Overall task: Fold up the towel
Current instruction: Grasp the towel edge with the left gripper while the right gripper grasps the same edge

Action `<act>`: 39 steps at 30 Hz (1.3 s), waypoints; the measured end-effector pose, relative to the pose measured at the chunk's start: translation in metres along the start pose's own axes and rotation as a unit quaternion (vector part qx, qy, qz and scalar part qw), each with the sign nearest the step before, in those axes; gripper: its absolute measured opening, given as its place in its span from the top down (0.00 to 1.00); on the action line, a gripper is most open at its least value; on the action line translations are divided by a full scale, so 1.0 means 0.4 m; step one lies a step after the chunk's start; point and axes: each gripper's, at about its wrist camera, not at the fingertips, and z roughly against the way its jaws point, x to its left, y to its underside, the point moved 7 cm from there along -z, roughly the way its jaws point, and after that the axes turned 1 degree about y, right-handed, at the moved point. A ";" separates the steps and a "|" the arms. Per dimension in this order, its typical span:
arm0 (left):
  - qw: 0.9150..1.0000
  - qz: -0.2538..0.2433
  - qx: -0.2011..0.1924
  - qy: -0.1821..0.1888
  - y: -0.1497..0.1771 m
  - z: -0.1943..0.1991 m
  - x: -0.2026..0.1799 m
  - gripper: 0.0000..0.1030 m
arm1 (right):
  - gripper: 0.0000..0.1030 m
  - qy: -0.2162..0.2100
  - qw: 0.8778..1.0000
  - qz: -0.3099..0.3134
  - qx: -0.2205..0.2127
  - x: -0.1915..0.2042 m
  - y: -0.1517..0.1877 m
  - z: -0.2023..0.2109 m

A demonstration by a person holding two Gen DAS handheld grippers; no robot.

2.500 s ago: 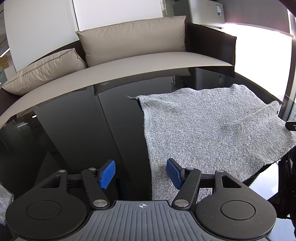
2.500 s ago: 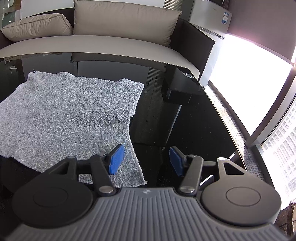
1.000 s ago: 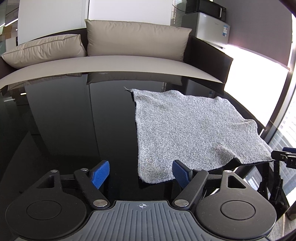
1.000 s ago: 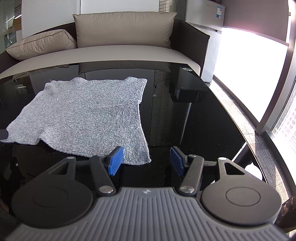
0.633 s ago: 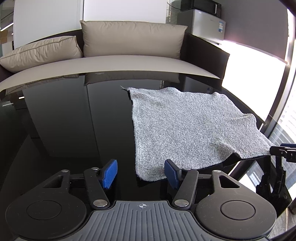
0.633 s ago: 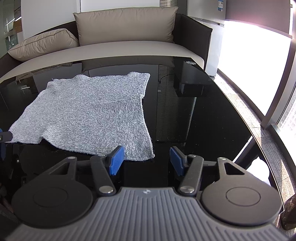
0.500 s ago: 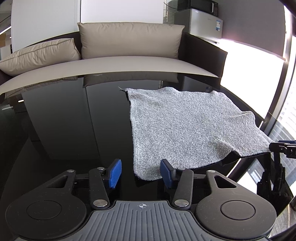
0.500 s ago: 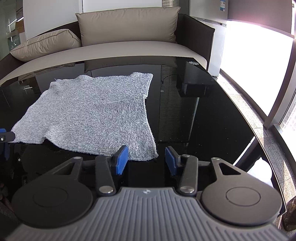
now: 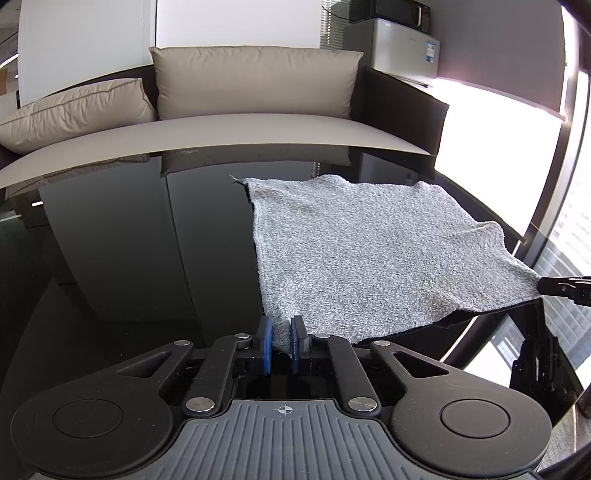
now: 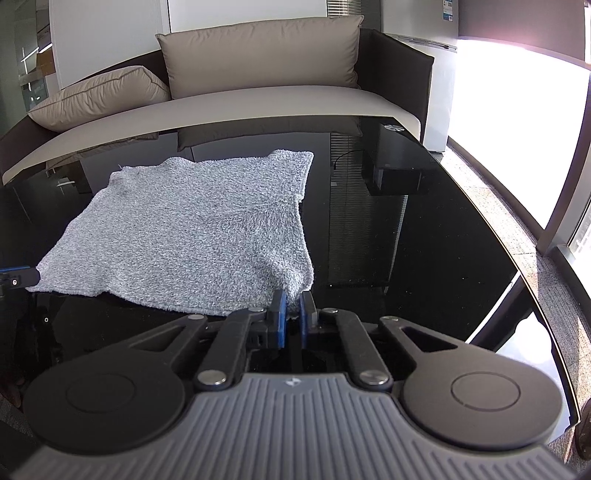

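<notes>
left tongs (image 9: 280, 341) and right tongs (image 10: 291, 314) have just closed, each grasping a near corner of the grey towel (image 9: 365, 258) on the black counter (image 9: 129, 240).

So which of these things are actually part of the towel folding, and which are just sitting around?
Part of the job:
- grey towel
- left hand-held gripper, shut on the towel's near left corner
- right hand-held gripper, shut on the near right corner
- black glass table

Just there:
- sofa
- cushions
- small fridge
- microwave
</notes>
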 end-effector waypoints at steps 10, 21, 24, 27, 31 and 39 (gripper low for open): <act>1.000 0.001 -0.015 0.004 -0.004 0.035 -0.006 0.92 | 0.93 -0.014 0.999 0.005 -0.039 0.010 -0.020 0.049; 0.999 0.011 -0.032 0.010 -0.006 0.111 -0.008 0.92 | 0.93 -0.024 0.996 0.004 -0.085 0.014 -0.033 0.130; 0.999 0.016 -0.041 0.009 -0.011 0.133 -0.005 0.92 | 0.93 -0.028 0.995 0.005 -0.094 0.016 -0.038 0.146; 0.998 0.017 -0.054 0.008 -0.029 0.145 -0.003 0.92 | 0.93 -0.029 0.994 0.001 -0.106 0.013 -0.048 0.157; 0.998 0.014 -0.068 0.005 -0.066 0.128 -0.005 0.92 | 0.93 -0.030 0.993 -0.001 -0.113 0.013 -0.058 0.154; 0.997 0.003 -0.081 -0.008 -0.134 0.057 -0.015 0.92 | 0.93 -0.023 0.991 0.001 -0.129 0.011 -0.113 0.100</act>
